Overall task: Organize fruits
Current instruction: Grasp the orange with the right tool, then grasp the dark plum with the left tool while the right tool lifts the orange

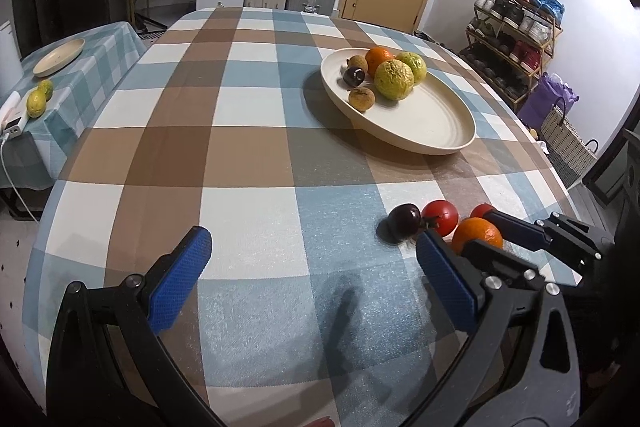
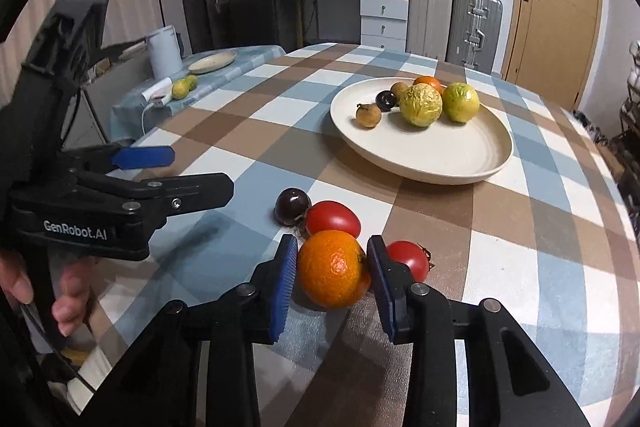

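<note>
Low in the middle of the right wrist view, my right gripper is pinching an orange, both blue pads pressing its sides while it is sitting on the checked tablecloth. Two tomatoes are lying close by: one just behind the orange, the other peeking out past the right pad. A dark plum is touching the nearer tomato. Toward the upper right, a cream plate is holding several more fruits (yellow-green, orange and brown ones). At the bottom of the left wrist view, I am holding my left gripper spread wide above the cloth, gripping nothing.
</note>
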Demonstrator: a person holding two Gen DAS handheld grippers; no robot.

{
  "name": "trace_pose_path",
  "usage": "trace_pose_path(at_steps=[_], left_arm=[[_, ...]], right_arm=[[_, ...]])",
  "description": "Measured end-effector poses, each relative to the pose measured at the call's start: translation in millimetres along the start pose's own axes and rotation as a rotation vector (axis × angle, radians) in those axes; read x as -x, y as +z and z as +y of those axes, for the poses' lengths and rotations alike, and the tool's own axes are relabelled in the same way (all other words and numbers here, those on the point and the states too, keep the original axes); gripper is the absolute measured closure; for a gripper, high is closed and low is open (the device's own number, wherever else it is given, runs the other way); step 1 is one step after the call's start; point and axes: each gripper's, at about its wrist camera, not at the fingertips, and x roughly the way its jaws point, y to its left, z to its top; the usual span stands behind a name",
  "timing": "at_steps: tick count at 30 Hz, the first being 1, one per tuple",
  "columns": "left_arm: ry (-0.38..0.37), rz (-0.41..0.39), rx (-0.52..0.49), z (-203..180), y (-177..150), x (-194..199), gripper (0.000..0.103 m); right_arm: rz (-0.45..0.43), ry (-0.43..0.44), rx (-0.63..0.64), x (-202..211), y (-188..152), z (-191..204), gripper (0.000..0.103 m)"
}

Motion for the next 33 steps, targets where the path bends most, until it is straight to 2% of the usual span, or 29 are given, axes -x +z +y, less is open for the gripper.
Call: trace_pose_path(at_steps=[3,8,14,17,22,25,28,32,33], left_arm=[[-0.015,0.01,-0.023,-4,3,-4,0.001],[-0.014,0.041,-0.067,-11,7,-16,0.001],[-0.073,0.046,-0.094,-17,16,-26,0.002],[-0.102,0.056,-0.112,-20,20,-31,0.007],[-0.164,0.097,-0.107,-21,23,-43,0.037],[-0.206,0.115,-0.107,-22,23,-46,0.049],[-0.229,0.126,-0.135,-28,22,-48,0.057],[-0.27,0.136,-0.122,-28,23,-51,0.068],[-0.29,0.14,-0.117,-28,23,-51,0.074]], right_arm=[[-0.032,0.074,-0.079,8,-1,-13,0.068],[-0.115,0.137,-0.151,28,1,-31,0.068],[-0.191,0.107,-0.164,46,9,-45,0.068],[-0.21,0.103,-0.173,50,10,-52,0.068],[-0.221,0.102,-0.174,53,10,-58,0.068],[-0.226,0.102,-0.179,52,11,-60,0.068],[-0.229,0.107,-0.177,52,12,-60,0.068],[-0.233,0.115,-0.173,51,14,-61,0.068],[-0.233,0.116,-0.174,50,14,-62,0.068]])
